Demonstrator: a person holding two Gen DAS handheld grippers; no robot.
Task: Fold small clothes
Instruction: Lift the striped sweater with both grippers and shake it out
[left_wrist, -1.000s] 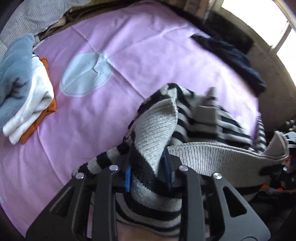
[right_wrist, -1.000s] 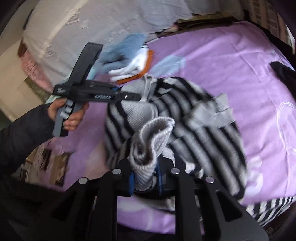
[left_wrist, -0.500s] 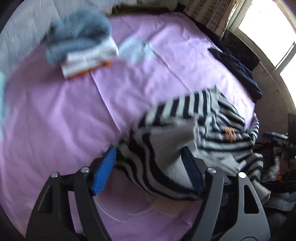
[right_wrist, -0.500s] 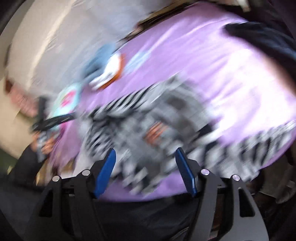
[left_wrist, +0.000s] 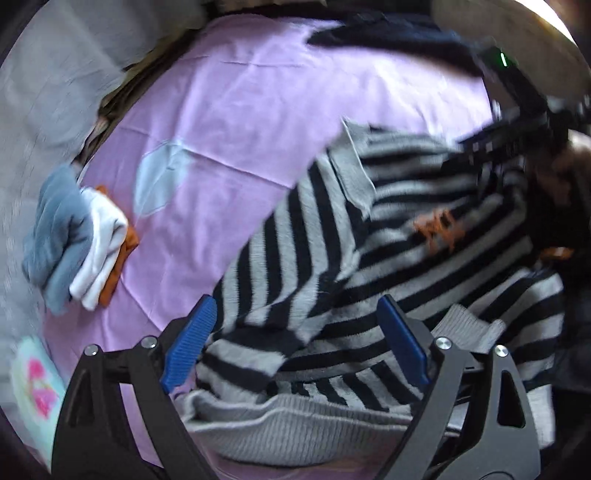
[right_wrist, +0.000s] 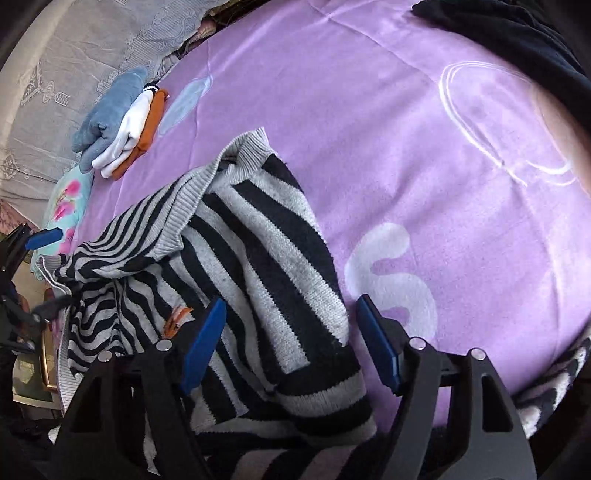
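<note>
Released, striped sweater (right_wrist: 258, 258) lies under open right claw (right_wrist: 291, 332).

A home bedroom — a bed spread with a purple printed blanket (right_wrist: 369, 110), a grey embroidered cover (right_wrist: 74, 55) alongside, and folded clothes (right_wrist: 118, 122) stacked near a floral pillow (right_wrist: 68, 206).

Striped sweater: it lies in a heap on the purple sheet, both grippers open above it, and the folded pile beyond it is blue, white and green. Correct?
Not quite. The folded pile is blue, white and orange, as the right wrist view shows. The striped sweater does lie heaped on the purple sheet, with the left gripper and right gripper open over it.
</note>
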